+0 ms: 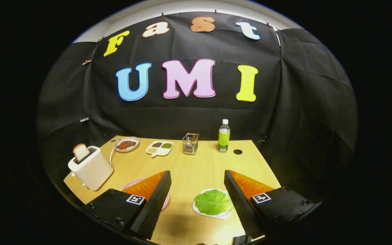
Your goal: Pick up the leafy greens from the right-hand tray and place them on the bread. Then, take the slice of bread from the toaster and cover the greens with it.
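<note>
From the gripper view, my gripper [197,190] hangs above the near edge of the bench [199,166], its two black fingers [155,200] spread wide apart with nothing between them but bare wood; it has hold of nothing

The leafy greens [213,201] lie flat on a white tray [213,215] near the near edge of the bench, just inside my right finger, whose tip overlaps the tray's right side in this view; I cannot tell whether it touches

A pink plate [165,201] sits toward the near left of the bench, mostly hidden behind my left finger, so I cannot see what lies on it

At the left edge of the bench stands a cream toaster [92,167], with a slice of bread [80,151] sticking upright out of its slot; a white cord [111,154] runs from behind it toward the far edge

Along the far edge, going left to right: a round plate [127,144] holding something reddish-brown, a white divided dish [159,148] with small dark, pale and green portions in its compartments, a small metal rack [190,143], and a clear bottle [224,135] with a green label and a white cap, standing upright

A dark round hole [238,151] is in the bench just beside the bottle, toward the far right corner
</note>
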`<control>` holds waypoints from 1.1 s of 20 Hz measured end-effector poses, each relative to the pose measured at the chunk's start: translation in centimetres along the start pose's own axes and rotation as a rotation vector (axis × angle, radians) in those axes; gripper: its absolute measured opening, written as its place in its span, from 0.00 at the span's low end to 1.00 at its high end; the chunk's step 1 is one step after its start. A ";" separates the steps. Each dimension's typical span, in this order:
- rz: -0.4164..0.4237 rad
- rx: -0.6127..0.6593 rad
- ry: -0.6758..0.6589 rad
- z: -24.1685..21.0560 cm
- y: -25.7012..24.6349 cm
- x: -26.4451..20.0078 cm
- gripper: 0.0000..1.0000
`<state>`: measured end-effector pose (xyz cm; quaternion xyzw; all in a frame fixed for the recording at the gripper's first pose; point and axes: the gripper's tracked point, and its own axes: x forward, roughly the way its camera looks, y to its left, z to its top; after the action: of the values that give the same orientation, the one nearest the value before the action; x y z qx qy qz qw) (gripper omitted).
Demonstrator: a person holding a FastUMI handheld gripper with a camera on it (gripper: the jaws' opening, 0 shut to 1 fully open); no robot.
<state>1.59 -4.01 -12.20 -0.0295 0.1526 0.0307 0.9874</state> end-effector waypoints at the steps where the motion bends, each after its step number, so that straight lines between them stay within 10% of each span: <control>1: 0.020 -0.001 0.021 -0.9 -0.1 0.5 0.98; 22: 0.309 -0.230 0.496 -19.5 -5.0 12.2 0.97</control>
<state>7.72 -9.72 -34.19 -0.1239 0.3869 0.1893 0.8939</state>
